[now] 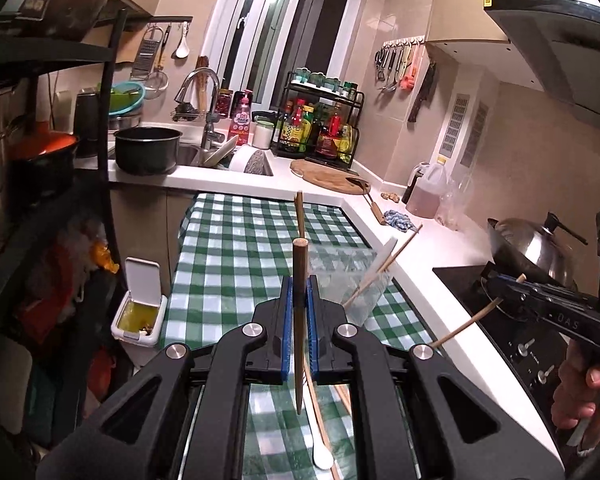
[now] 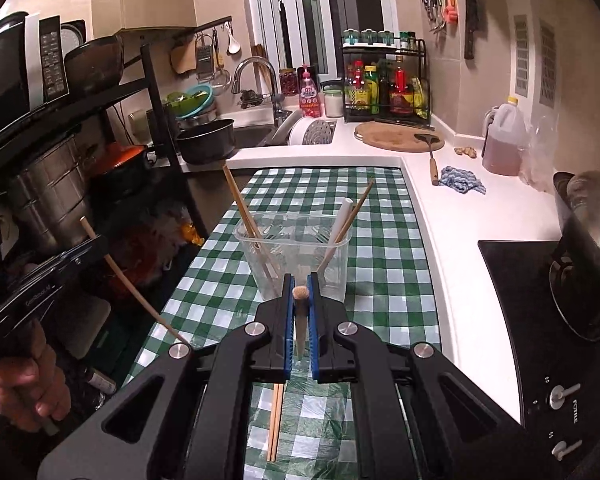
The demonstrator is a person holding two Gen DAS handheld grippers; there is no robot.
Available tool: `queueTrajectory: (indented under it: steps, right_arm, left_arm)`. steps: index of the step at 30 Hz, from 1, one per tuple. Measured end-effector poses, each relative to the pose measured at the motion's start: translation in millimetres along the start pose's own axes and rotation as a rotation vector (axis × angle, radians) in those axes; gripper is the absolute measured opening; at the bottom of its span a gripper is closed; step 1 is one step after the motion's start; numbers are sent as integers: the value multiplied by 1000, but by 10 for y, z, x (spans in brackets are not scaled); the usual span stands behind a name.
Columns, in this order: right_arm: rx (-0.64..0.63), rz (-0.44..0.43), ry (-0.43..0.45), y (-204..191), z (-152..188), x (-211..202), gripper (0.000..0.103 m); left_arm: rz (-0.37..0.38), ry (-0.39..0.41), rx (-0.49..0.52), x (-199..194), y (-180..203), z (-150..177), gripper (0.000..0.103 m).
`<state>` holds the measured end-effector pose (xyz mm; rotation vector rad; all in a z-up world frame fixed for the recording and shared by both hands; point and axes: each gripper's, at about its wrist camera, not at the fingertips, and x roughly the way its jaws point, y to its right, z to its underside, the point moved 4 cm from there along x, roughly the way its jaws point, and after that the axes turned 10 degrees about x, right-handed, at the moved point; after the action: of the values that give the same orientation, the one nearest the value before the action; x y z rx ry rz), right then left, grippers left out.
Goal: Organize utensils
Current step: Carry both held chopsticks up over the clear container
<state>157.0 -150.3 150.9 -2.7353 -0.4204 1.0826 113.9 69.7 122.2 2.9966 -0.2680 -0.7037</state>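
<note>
While both grippers are loaded, the sorting is midway. Closest to the left wrist camera, the left gripper has its jaws closed on a dark chopstick, held nearly upright, its blunt end above the blue pads and its tip hanging below. Under it on the checked tablecloth lie a white spoon and a pale wooden stick. From the right wrist view, the right gripper is likewise clamped on a light chopstick, seen end-on between the pads, and a pair of chopsticks rests on the cloth beneath.

Just beyond the right gripper stands the clear plastic holder, already carrying a few chopsticks and a white handle leaning against its walls. Farther back are the white counter, a round cutting board and the sink.

By my reading, the step in hand is carrying the held sticks to the holder. Next, each tip needs lining up over the open rim, lowering past the leaning pieces, then releasing; a slanted entry could tip the light container.
</note>
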Motion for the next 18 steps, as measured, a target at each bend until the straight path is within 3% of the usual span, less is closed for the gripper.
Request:
queueTrajectory:
  steps: [7, 13, 18]
  right_arm:
    - [-17, -9, 42, -71, -484, -129, 6]
    - [-19, -12, 178, -167, -1070, -380, 6]
    - [-25, -7, 205, -203, -1267, -184, 6]
  left_arm:
    - [40, 73, 18, 80, -2, -613, 7]
    - [71, 198, 12, 75, 36, -1239, 7]
    - [69, 219, 21, 402, 49, -1347, 7]
